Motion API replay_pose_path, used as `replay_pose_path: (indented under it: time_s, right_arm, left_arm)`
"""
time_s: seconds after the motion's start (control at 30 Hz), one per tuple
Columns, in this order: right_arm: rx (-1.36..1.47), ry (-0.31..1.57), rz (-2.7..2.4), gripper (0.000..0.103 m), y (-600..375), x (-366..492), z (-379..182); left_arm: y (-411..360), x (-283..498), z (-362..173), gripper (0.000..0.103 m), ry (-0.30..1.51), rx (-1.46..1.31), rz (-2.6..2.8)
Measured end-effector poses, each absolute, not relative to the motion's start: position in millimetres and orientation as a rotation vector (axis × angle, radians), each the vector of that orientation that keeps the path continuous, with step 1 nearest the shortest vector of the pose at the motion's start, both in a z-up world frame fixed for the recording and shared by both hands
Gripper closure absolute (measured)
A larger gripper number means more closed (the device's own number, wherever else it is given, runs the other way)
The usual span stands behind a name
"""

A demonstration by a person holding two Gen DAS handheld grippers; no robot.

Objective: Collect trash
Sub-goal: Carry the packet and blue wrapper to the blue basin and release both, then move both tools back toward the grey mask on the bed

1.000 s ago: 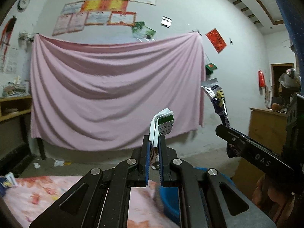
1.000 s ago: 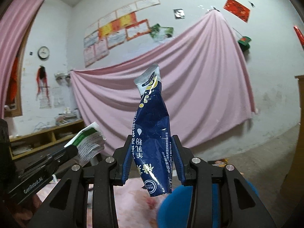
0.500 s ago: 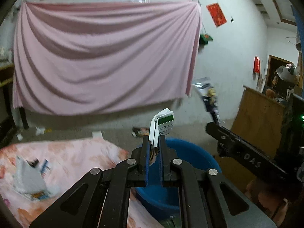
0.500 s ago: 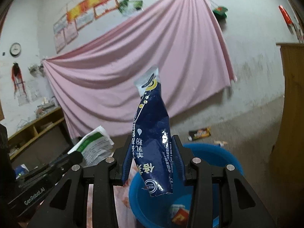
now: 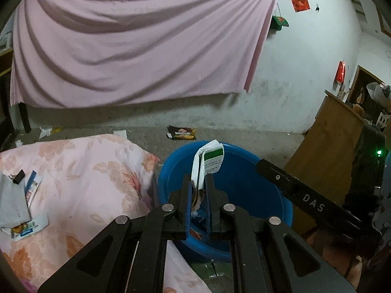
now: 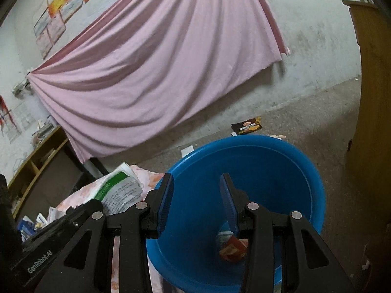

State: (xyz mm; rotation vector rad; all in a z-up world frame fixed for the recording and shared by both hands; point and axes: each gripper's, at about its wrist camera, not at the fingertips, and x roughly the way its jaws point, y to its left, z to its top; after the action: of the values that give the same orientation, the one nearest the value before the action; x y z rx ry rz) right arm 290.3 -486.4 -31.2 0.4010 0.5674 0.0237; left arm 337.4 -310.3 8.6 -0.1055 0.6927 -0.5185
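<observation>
Basin beneath both claws; left claw grips packet; right claw wide.

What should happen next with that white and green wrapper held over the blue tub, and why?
Probably open the left gripper and let go. It is shut on the white and green wrapper, which already sits above the blue tub; the right gripper is open and empty, with other trash lying in the tub.

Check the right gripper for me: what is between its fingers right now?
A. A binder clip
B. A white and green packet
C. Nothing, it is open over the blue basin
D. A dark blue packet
C: the right gripper stands with its jaws apart and bare above the blue basin.
</observation>
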Motion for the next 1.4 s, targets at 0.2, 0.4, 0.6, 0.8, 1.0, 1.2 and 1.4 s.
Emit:
replay_pose_path:
  time_s: [0.2,0.4,0.6,0.8,1.0,1.2,1.4]
  right_arm:
    - [0.404,0.559,0.001,0.055,-487,287,-26]
    - [0.391,0.545,-0.002,0.05,-482,288,-20]
    - [0.336,0.479,0.015,0.035,-466,283,-7]
    - [0.3,0.381,0.051,0.019,-443,275,12]
    - [0.319,0.251,0.093,0.0,-421,268,31]
    - [0.305,0.139,0.172,0.0,-388,259,47]
    - [0.302,0.04,0.252,0.0,-356,246,56]
  left_arm:
    - [-304,336,6,0.064,0.734,-0.139,-0.525]
    - [-289,334,17,0.063,0.733,-0.147,-0.489]
    - [-260,321,40,0.052,0.66,-0.161,-0.418]
    - [-228,308,62,0.038,0.597,-0.15,-0.339]
    - [-191,289,78,0.009,0.503,-0.129,-0.23]
    - [-144,258,88,0.002,0.338,-0.131,-0.114]
    - [-103,231,93,0.002,0.238,-0.098,-0.063]
